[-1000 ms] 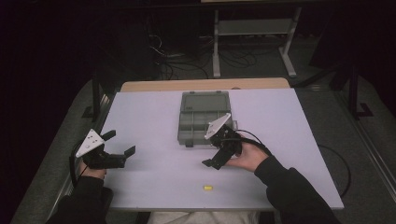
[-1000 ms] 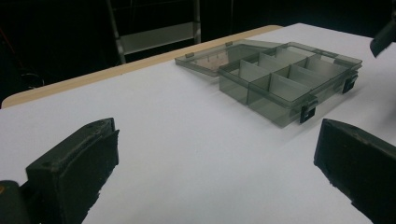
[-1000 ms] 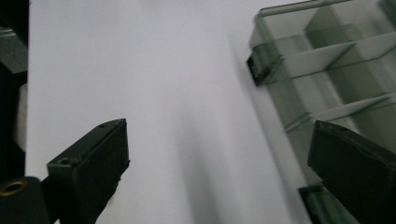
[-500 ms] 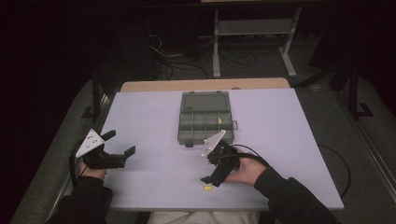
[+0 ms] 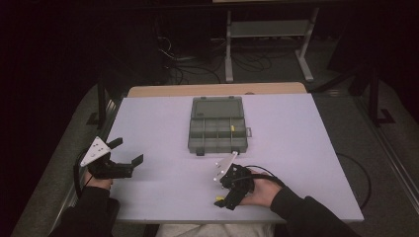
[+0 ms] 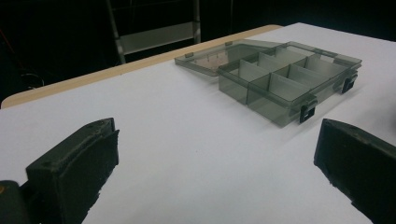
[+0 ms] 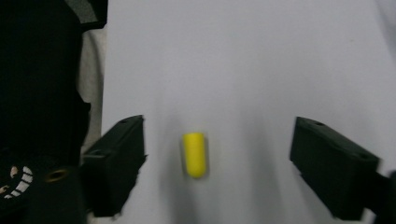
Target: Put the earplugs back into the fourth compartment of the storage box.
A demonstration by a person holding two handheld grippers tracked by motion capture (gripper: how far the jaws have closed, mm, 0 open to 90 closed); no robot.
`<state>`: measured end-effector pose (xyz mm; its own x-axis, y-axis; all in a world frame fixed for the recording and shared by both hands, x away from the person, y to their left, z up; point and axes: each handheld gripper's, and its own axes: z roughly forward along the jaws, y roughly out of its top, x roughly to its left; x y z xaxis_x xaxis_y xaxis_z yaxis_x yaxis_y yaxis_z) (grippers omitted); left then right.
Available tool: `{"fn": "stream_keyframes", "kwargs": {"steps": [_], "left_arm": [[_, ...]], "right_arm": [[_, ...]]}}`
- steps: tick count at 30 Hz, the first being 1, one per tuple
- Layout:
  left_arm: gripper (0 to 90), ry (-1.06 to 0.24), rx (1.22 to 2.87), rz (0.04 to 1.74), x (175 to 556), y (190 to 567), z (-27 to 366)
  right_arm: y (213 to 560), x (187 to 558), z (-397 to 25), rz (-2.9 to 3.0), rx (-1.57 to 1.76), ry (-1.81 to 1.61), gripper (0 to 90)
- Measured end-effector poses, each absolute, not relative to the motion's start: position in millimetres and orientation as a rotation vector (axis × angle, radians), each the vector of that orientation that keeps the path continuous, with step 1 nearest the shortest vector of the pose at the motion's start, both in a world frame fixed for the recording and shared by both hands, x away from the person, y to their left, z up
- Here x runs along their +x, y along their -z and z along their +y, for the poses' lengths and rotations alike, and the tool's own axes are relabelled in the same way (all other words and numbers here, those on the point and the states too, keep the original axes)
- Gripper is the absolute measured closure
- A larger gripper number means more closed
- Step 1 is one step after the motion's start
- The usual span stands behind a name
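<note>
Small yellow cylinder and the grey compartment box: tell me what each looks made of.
Small yellow cylinder: probably soft foam or rubber, with a matte, glare-free surface and rounded ends; blur leaves this open. Grey translucent compartment box: hard smoky plastic, since the dividers show through its walls and the open lid shines faintly.

A dim lab or workshop, judging by the plain white table (image 5: 296, 148) standing alone on grey flooring, loose cables (image 5: 197, 61) trailing across the dark floor behind it, and a metal stand (image 5: 267, 29) at the back.
</note>
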<state>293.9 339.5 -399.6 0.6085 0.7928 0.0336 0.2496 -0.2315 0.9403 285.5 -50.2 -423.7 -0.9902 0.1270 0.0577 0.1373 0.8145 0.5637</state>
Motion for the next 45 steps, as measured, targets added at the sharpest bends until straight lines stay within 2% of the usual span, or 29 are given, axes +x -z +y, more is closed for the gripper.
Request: {"fn": "stream_keyframes", "kwargs": {"steps": [9, 16, 24, 30, 45], "left_arm": [[0.0, -0.642, 1.776, 0.851, 293.9, 399.5, 339.6], [0.0, -0.642, 1.777, 0.850, 293.9, 399.6, 339.6], [0.0, -0.642, 1.777, 0.849, 293.9, 399.6, 339.5], [0.0, -0.640, 1.782, 0.847, 294.1, 399.8, 339.2], [0.0, -0.640, 1.781, 0.848, 294.1, 399.7, 339.3]], "right_arm": [[427.0, 281.7, -49.4, -2.958, -0.139, 0.897, 46.5], [427.5, 278.8, -48.7, -2.961, -0.083, 0.879, 61.4], [429.9, 278.3, -47.6, -2.966, -0.086, 0.861, 68.7], [431.0, 279.2, -47.7, -2.978, -0.103, 0.850, 77.7], [421.1, 281.7, -53.2, -2.961, -0.131, 0.924, 79.1]]}}
